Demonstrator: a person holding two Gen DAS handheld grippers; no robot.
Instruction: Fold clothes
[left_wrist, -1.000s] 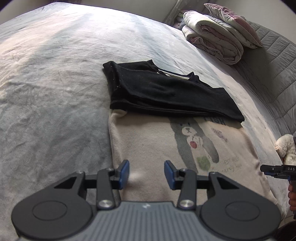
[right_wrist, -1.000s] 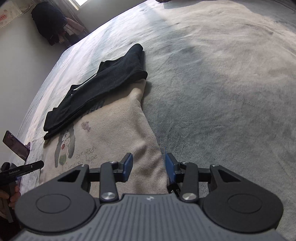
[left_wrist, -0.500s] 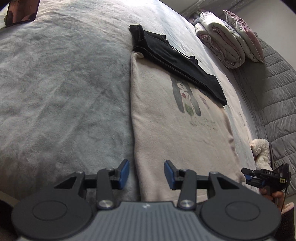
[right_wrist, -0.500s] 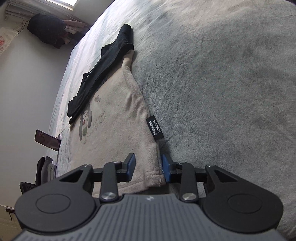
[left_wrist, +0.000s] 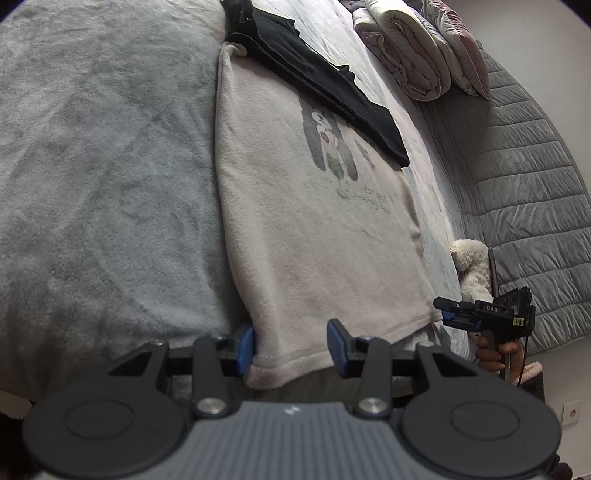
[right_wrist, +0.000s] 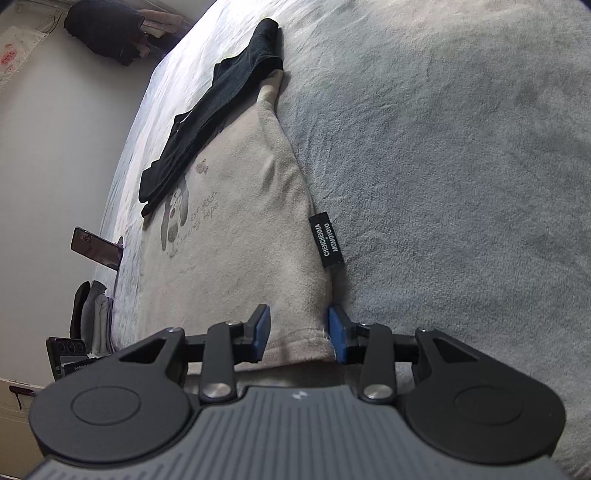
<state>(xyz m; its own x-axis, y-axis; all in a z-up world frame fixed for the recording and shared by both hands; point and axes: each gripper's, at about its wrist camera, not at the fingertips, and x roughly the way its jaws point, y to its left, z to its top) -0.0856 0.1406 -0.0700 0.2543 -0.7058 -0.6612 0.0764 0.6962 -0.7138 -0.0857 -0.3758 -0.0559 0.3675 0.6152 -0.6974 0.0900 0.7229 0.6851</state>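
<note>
While spread astride shirt (left_wrist: 314, 229) hem corners, left gripper (left_wrist: 290, 345) jaws closing, right gripper (right_wrist: 298, 334) jaws opening; bedspread (right_wrist: 443, 147) alongside.

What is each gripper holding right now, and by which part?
Nothing is gripped yet. The left gripper, closing, straddles one near hem corner of the cream sweatshirt; the right gripper, opening, straddles the other corner.

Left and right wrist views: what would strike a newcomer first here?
A cream fleece garment with a bear print lies flat on the grey bed, a folded black garment across its far end. The left gripper and right gripper each straddle a near hem corner, the left closing, the right opening. A black label sticks out at one edge.
</note>
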